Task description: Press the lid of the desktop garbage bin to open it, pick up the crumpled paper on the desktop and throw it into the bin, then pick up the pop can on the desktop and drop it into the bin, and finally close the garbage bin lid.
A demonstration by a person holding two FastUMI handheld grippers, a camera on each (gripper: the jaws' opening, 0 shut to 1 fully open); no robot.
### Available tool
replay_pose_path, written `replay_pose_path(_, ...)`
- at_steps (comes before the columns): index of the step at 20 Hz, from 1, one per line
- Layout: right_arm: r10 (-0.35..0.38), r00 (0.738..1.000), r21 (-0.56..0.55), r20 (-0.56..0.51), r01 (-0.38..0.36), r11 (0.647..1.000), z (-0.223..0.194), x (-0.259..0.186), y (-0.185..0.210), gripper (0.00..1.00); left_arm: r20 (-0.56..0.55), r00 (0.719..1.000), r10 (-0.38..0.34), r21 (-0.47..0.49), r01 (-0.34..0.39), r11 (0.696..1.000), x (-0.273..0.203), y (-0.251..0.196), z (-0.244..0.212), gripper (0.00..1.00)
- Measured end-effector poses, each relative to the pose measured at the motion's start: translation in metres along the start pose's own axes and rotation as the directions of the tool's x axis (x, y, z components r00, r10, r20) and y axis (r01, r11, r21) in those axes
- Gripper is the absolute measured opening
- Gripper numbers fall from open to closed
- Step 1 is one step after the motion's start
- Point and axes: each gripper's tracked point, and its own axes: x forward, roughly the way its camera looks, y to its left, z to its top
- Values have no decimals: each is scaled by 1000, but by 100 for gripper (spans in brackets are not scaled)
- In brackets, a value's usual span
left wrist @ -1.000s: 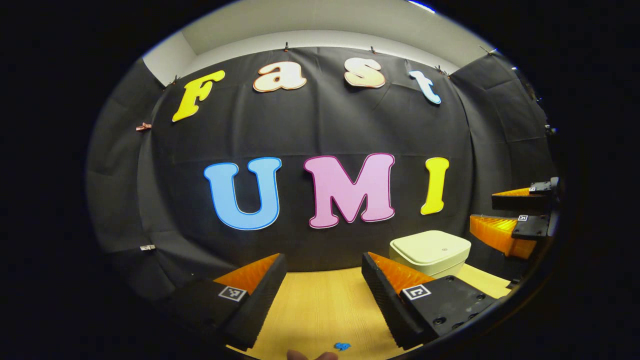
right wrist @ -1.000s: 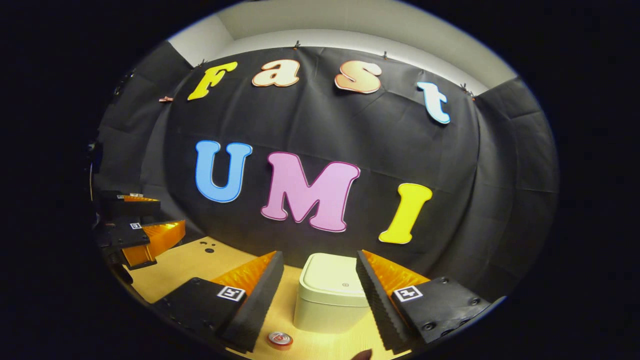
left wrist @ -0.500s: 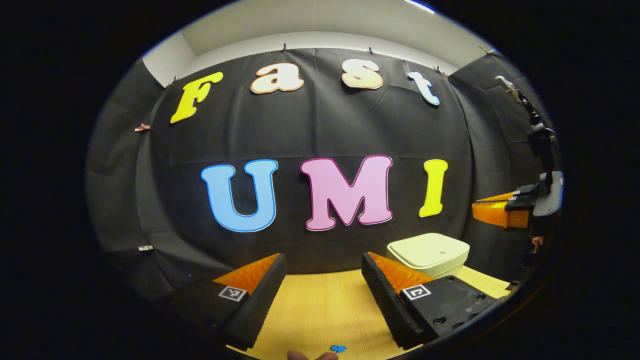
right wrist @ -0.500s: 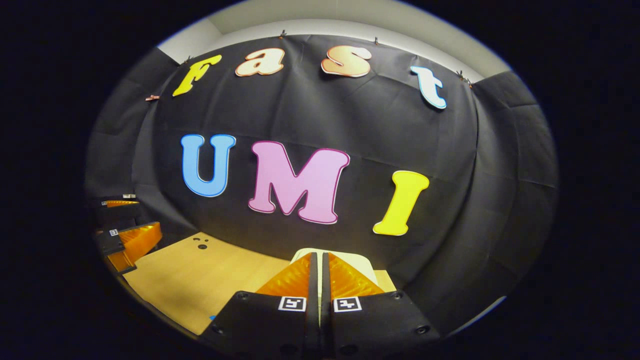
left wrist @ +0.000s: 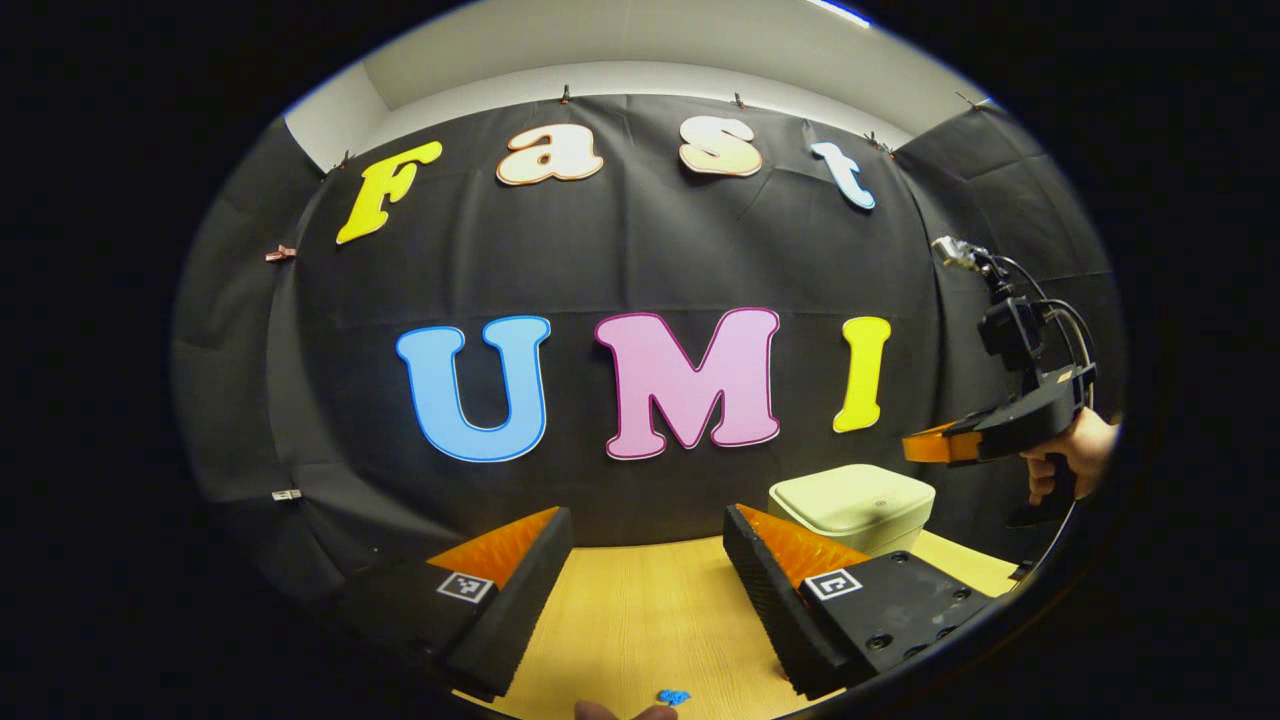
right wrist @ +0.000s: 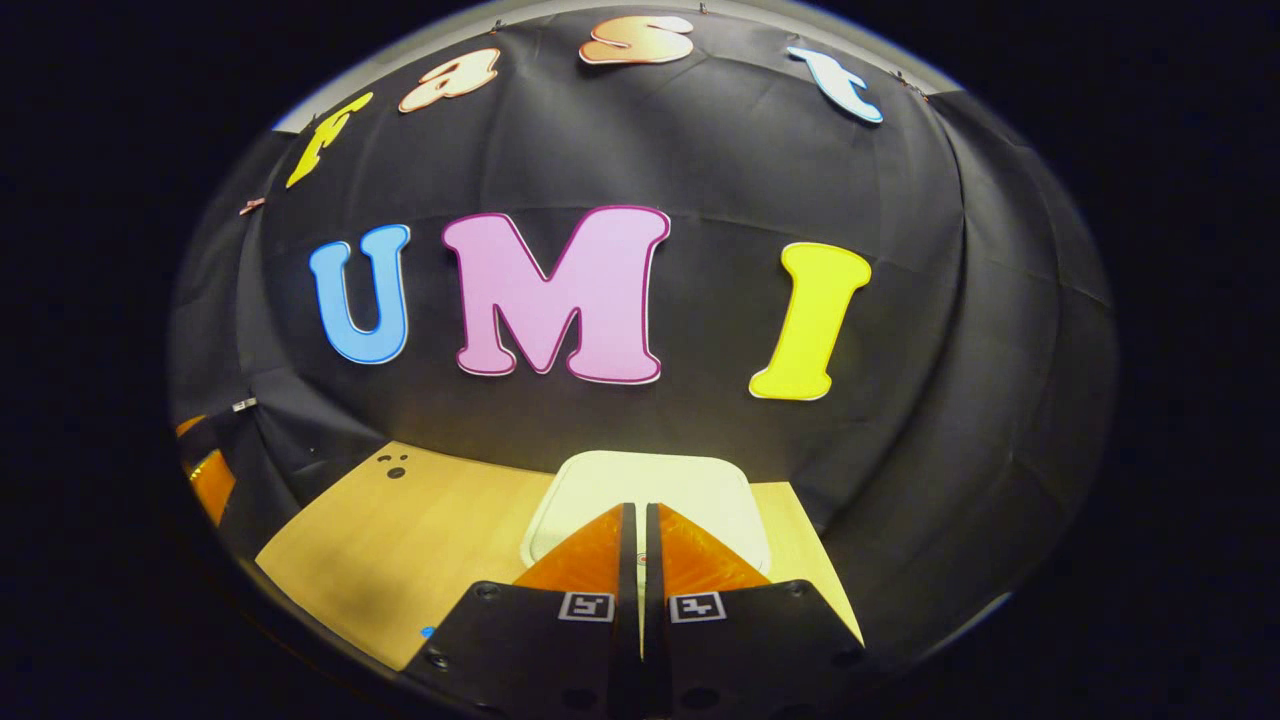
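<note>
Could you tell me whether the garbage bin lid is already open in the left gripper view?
No, the lid lies flat and closed on the bin, with the right tongs shut and poised above it.

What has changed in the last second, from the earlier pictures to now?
The right gripper closed its jaws on nothing and rose above the bin lid, tips pointing at it. The left gripper stayed open and almost still. The bin is still closed and in place.

Bench and its marks

The wooden bench [left wrist: 640,610] meets the black cloth wall [left wrist: 640,260] behind; a blue speck [left wrist: 673,696] lies at its near edge, dark holes [right wrist: 393,464] at its far corner.
</note>
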Motion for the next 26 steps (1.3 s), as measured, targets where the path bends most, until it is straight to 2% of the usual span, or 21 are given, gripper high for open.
replay_pose_path(6,13,997,12,-79,-12,1000,-31,37,4,5,-7,1000,14,6,-14,1000,0,6,-3,97)
replay_pose_path(15,11,989,41,-150,-5,999,-66,56,2,5,-23,999,26,5,-26,1000,7,10,-10,97)
replay_pose_path(17,17,989,52,-145,-10,999,-66,56,1,5,-26,999,29,4,-29,1000,9,11,-11,97)
replay_pose_path(18,22,989,62,-143,-13,998,-65,56,1,9,-27,999,30,3,-30,1000,10,11,-11,97)
replay_pose_path(19,29,988,81,-149,-17,997,-66,57,1,6,-29,999,29,1,-29,1000,11,10,-12,97)
replay_pose_path(23,68,992,153,-107,-51,987,-67,56,2,6,-35,999,26,-1,-26,1000,13,7,-15,97)
replay_pose_path(26,49,995,103,-89,-39,994,-72,57,0,6,-35,999,22,0,-22,1000,14,5,-14,97)
